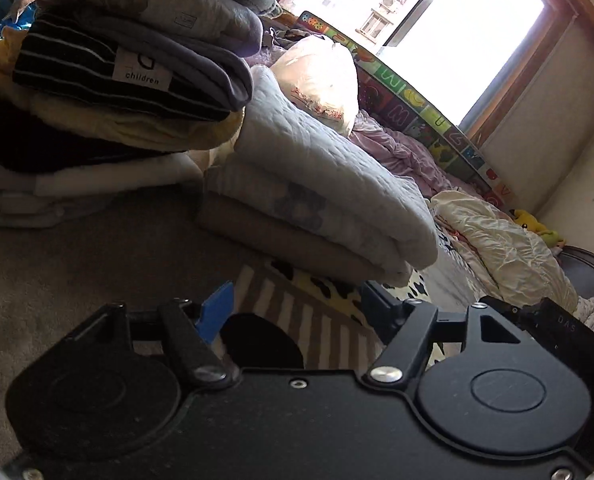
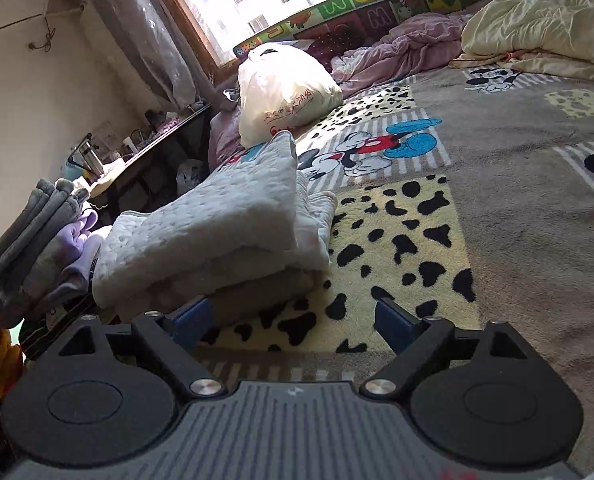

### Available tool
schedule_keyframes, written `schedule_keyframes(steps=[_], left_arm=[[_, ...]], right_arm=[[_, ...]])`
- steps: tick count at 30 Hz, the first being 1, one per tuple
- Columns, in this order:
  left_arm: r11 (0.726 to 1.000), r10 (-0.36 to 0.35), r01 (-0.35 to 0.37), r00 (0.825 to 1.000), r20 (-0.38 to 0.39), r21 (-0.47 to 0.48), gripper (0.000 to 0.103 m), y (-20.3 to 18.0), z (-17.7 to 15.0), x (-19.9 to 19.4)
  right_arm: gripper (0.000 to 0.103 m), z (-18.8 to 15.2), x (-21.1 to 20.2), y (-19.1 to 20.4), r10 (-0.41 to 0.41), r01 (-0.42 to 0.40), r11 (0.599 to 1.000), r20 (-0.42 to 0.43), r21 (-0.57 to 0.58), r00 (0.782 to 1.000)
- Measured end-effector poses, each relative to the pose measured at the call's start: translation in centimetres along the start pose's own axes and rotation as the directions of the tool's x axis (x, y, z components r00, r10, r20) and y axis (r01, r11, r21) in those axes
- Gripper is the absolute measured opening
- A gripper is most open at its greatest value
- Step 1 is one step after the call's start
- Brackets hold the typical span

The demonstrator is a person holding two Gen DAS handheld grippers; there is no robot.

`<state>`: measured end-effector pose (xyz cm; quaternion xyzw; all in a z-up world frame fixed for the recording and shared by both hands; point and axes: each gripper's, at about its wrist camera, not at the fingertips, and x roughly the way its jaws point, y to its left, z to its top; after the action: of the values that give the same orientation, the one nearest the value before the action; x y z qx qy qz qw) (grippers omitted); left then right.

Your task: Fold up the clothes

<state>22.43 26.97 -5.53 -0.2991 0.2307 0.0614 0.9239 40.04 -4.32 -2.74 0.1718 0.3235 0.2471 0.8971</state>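
Both your claws, left claw [image 1: 293, 312] and right claw [image 2: 293, 316], released, empty. Folded quilted garment [image 2: 217, 232] lies on bed [image 2: 517, 220] beside stack [image 1: 137, 68]. Judged between items: fetch next crumpled piece [image 2: 545, 20] at bed's far edge.

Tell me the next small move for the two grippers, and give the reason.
Probably pull both back from the folded quilted cloth and turn toward the crumpled cream garment. Both the left gripper and right gripper are open and empty, the quilted cloth already lies folded beside the stack of folded clothes, while the cream garment looks unfolded.
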Motion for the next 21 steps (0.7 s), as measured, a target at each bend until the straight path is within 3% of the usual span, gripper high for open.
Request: schedule_keyframes(steps=[4,7,15,21], left_arm=[[0.99,-0.012,0.025,0.995,-0.099,0.136,0.08,-3.0,-4.0,-3.9],[0.984,-0.033,0.055,0.991,-0.128,0.17,0.088,-4.9,-6.0,-6.6],[0.971,0.011,0.016,0.994,-0.11,0.239,0.103,-10.8,-9.7,-12.6],[0.909,0.097,-0.044,0.989,-0.108,0.416,0.103,-15.7,-12.0,-14.7]], right_arm=[[0.097,-2.5,-6.2,1.4,-0.103,0.102,0.994,-0.016,-0.05,0.995],[0.101,-4.2,-9.9,2.0,-0.156,0.153,0.985,-0.033,-0.083,0.987],[0.103,-9.1,-18.9,2.3,-0.271,0.266,0.96,-0.047,-0.089,0.961],[0.103,-11.6,-24.0,2.5,-0.325,0.32,0.944,-0.057,-0.085,0.944]])
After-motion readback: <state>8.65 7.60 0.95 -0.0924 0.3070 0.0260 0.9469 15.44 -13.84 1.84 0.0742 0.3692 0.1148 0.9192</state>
